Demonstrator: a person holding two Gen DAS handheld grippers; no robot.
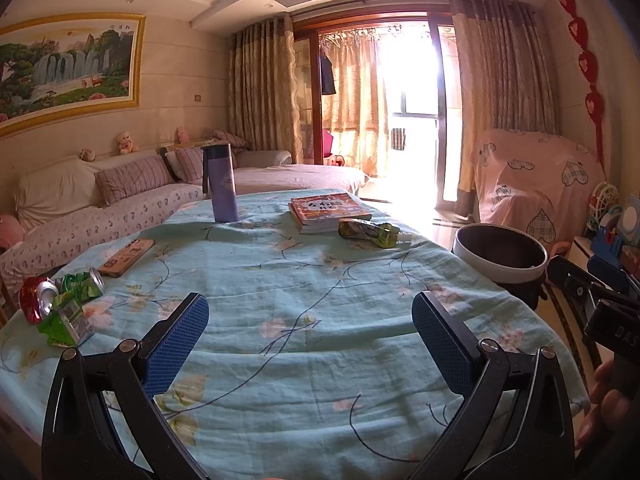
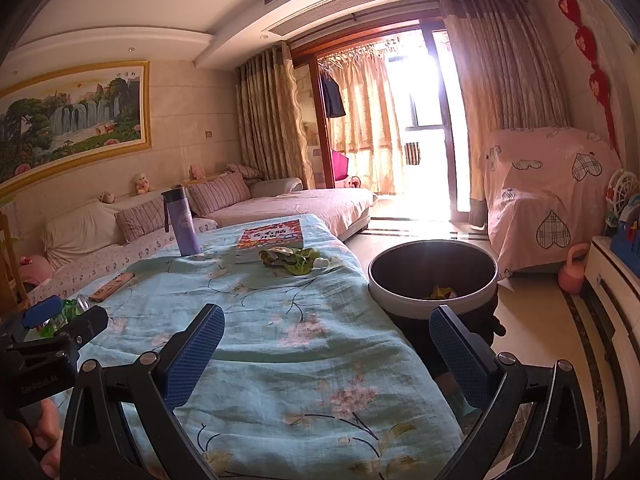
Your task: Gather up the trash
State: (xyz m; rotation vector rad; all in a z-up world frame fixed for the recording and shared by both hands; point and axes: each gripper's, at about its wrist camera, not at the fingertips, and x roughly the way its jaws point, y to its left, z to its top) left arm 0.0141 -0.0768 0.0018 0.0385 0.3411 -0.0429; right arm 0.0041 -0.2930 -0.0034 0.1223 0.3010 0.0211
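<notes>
Both sets of tongs are spread wide and hold nothing: the left tongs (image 1: 310,334) hover over the worktop (image 1: 320,280), the right tongs (image 2: 326,344) straddle its edge beside the bin (image 2: 434,276). Trash remains: crushed cans and a green wrapper (image 1: 60,304) at the left edge, and a green pouch (image 1: 370,233) against the books (image 1: 328,210). The left should probably take the cans, closing across a can's flattened body so it cannot slip. Only the right view shows scraps already in the bin.
</notes>
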